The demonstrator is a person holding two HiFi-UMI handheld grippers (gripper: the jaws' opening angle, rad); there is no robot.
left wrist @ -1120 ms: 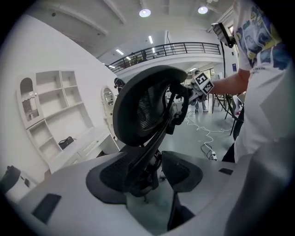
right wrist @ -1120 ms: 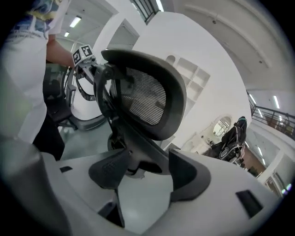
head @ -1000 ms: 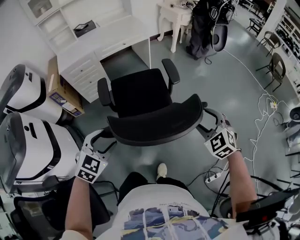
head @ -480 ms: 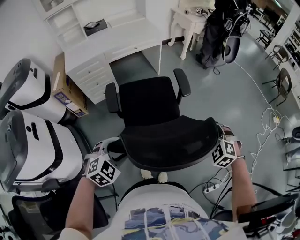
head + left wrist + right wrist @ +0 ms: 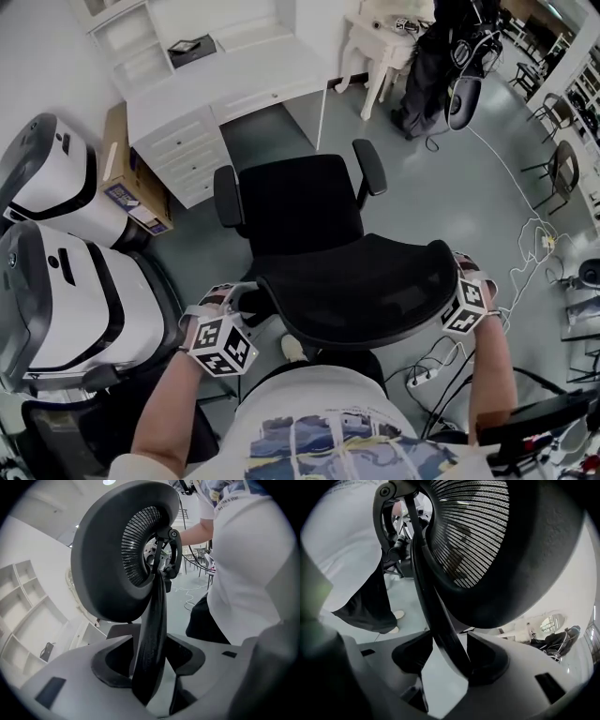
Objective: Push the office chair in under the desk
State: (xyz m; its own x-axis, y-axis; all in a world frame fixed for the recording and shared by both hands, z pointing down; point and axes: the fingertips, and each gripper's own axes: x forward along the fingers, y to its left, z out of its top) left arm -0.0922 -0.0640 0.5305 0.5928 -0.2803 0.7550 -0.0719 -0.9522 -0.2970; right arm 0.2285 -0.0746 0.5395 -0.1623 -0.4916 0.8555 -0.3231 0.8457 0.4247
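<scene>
The black office chair (image 5: 295,202) faces the white desk (image 5: 225,80), and its mesh backrest (image 5: 366,291) is nearest me. My left gripper (image 5: 242,302) is at the backrest's left side. In the left gripper view, the left gripper (image 5: 150,660) has just been closing and is shut on a black frame bar (image 5: 154,620) of the backrest. My right gripper (image 5: 466,272) is at the backrest's right side. There the right gripper (image 5: 443,658) has also just been closing on a black frame bar (image 5: 436,616), which rests against its right pad.
Two white machines (image 5: 56,281) and a cardboard box (image 5: 122,178) stand left of the chair. A white side table (image 5: 389,37) and a dark bag (image 5: 450,56) are at the back right. Cables and a power strip (image 5: 422,375) lie on the floor at the right.
Both grippers have sunk and rolled inward at the backrest's sides. Their marker cubes now sit lower and closer against the backrest. The chair lies a little further right in view.
</scene>
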